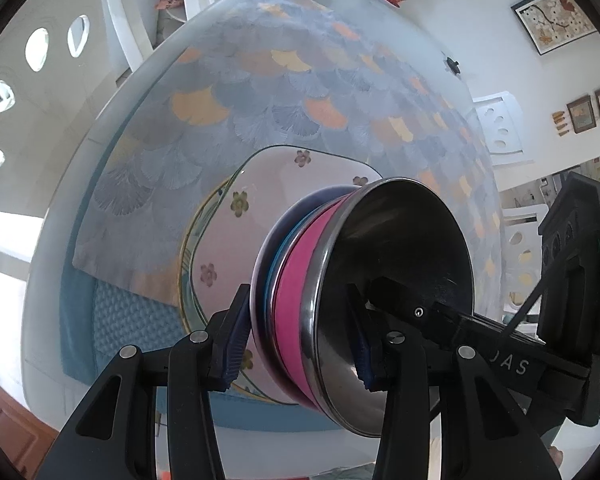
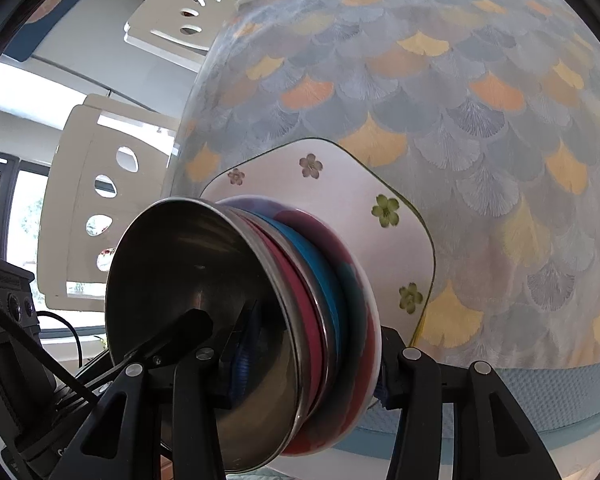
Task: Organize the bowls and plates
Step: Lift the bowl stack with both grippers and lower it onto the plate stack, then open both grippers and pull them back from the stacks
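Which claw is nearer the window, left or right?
Left, likely. The left claw grips the bowl stack on its window side; the right claw grips the opposite rim, farther from the window.

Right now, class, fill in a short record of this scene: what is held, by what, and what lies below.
held: stack of bowls, steel bowl on top
left gripper: clamped on the stack's rim
right gripper: clamped on the opposite rim
below: flowered square plate on a round plate
surface: table with fan-patterned cloth
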Action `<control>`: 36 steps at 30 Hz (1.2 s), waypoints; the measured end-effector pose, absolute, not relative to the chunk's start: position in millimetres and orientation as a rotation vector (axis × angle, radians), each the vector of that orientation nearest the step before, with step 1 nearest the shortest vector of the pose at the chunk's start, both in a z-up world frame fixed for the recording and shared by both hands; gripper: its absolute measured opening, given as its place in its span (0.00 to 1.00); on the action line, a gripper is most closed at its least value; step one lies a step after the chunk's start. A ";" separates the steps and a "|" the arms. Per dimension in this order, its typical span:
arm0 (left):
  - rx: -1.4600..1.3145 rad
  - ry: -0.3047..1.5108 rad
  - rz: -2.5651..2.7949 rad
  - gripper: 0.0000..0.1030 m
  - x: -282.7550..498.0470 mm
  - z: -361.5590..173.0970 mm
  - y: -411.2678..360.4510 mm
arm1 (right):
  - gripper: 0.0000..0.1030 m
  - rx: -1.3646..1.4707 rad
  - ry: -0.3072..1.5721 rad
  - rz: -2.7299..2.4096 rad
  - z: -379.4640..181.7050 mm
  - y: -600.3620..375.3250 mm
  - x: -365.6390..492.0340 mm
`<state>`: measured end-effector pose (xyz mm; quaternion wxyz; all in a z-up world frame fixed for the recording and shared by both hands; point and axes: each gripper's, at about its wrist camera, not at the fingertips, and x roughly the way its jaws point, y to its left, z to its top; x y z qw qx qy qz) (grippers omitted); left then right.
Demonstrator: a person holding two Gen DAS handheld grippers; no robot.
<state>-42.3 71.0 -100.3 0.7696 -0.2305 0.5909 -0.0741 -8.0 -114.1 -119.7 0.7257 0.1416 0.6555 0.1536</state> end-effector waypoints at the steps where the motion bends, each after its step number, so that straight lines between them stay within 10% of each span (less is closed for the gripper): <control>1: -0.503 1.282 -0.168 0.39 -41.4 -100.5 71.7 | 0.46 0.318 1.446 0.335 -119.9 -114.4 -7.5; 26: -0.206 0.818 -0.077 0.39 -64.5 35.3 35.9 | 0.55 0.201 0.952 0.321 13.9 -189.5 -53.5; 32: -0.113 0.630 -0.108 0.77 -69.6 100.3 -38.5 | 0.59 0.024 0.785 0.170 71.7 -223.6 -70.5; 36: -0.048 0.616 -0.128 0.83 -65.6 115.3 -95.5 | 0.75 -0.049 0.787 0.020 85.6 -257.2 -65.7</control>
